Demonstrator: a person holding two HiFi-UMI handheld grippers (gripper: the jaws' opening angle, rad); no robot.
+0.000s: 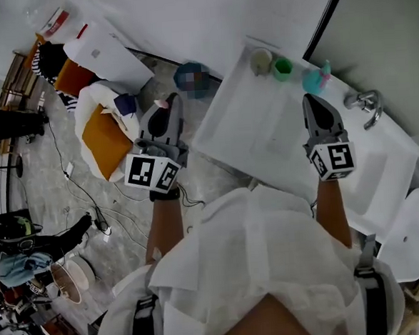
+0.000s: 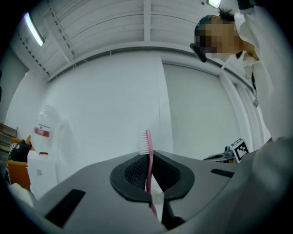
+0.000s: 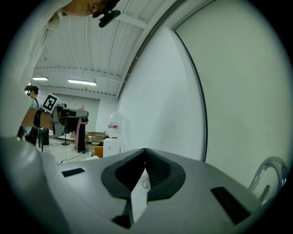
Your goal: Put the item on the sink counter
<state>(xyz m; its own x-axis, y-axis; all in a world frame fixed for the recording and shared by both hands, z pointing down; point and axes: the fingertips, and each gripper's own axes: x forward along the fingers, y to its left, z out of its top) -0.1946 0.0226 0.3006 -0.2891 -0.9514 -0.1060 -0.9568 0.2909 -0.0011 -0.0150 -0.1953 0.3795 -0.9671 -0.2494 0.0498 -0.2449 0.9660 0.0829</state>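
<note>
Half done at best: left gripper (image 2: 151,155) clamps pink toothbrush (image 2: 149,140) beside sink counter (image 1: 254,142), not over it. Placing remains. Right gripper (image 3: 145,151) closed, empty.

Beige cup (image 1: 261,61) beside green cup (image 1: 283,68); teal bottle (image 1: 313,79) near; orange object (image 1: 105,142) on white heap (image 1: 89,101).

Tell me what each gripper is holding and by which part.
The left gripper grips a pink toothbrush by its handle, bristles poking past the tips. The right gripper is shut, empty.
</note>
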